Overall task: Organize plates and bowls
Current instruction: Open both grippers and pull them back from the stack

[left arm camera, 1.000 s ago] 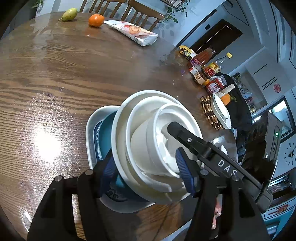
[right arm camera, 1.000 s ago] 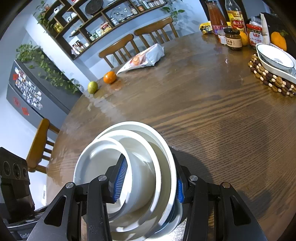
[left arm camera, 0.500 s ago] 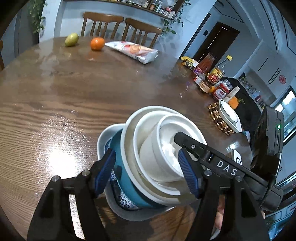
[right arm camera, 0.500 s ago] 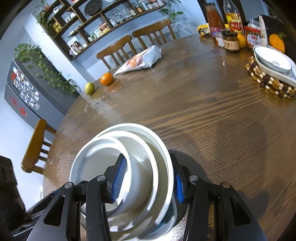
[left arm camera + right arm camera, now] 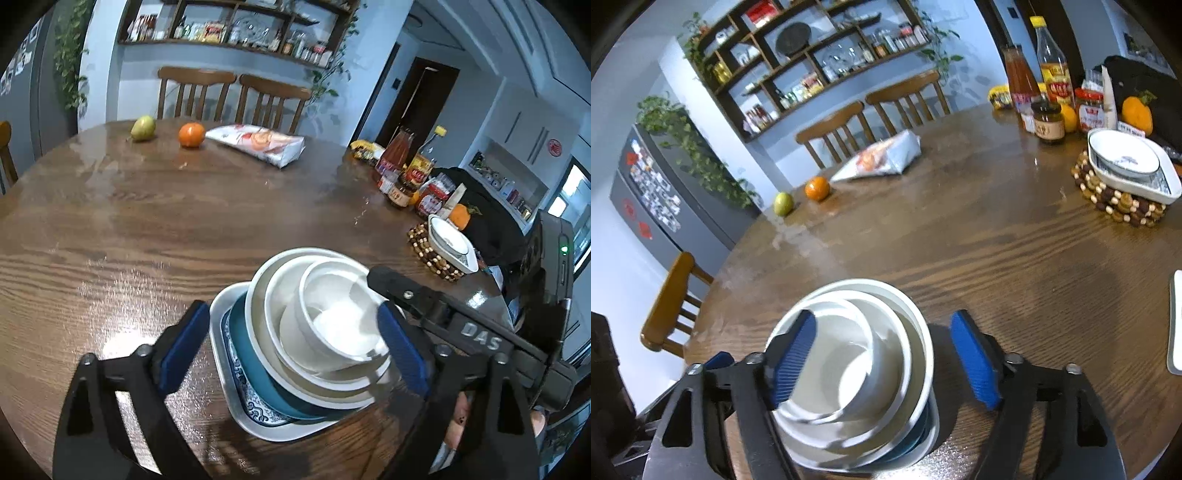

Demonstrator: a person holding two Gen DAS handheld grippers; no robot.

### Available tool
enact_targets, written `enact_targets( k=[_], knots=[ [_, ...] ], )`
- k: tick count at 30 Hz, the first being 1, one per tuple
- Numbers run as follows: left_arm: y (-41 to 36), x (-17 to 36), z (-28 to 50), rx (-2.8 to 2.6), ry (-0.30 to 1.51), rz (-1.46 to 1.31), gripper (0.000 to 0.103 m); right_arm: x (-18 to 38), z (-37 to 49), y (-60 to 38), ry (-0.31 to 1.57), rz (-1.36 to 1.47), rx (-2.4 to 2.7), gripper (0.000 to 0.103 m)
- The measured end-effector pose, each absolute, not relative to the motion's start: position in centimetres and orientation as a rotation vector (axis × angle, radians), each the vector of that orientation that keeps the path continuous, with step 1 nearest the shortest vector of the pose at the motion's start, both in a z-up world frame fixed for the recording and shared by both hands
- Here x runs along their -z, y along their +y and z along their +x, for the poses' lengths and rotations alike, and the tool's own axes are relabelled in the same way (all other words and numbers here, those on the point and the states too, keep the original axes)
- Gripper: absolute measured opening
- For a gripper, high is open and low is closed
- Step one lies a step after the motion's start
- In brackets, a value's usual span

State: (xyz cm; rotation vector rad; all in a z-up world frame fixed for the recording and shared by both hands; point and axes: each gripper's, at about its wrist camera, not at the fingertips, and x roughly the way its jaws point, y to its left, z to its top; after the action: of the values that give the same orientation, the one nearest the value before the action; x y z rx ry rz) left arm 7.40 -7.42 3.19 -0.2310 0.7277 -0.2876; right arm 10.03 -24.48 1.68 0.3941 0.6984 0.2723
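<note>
Pear (image 5: 143, 128), orange (image 5: 191, 134), snack bag (image 5: 258, 143), sauce bottles (image 5: 1038, 77) on wooden table (image 5: 147, 221).

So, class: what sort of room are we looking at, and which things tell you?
Probably a home dining room: a wooden table with chairs, shelves of jars, and a fridge.

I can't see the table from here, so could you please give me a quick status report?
Left gripper and right gripper both opening, pads clear. Nested stack of white bowls sits on white square plate. Wooden table around it clear.
</note>
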Motion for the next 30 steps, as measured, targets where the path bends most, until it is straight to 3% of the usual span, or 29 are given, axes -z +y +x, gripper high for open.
enact_targets(
  k=[4,6,12,30],
  knots=[
    [-7.2,-3.5,6.4,0.278,0.702,-0.210,0.095,-2.8,8.6,-24.2,0.637,0.347,-0.261,0.087],
    [-7.0,-3.8,5.9,0.279,0.690,-0.205,0.102,-3.3,7.8,-24.1,0.606,0.327,-0.264,0.088],
    [-6.4,-4.1,4.7,0.248,0.653,-0.158,0.102,-3.9,6.1,-24.2,0.542,0.298,-0.284,0.095],
    [-4.5,-0.1,5.2,0.191,0.786,-0.134,0.102,-1.7,4.4,-24.5,0.550,0.214,-0.256,0.097]
  ],
)
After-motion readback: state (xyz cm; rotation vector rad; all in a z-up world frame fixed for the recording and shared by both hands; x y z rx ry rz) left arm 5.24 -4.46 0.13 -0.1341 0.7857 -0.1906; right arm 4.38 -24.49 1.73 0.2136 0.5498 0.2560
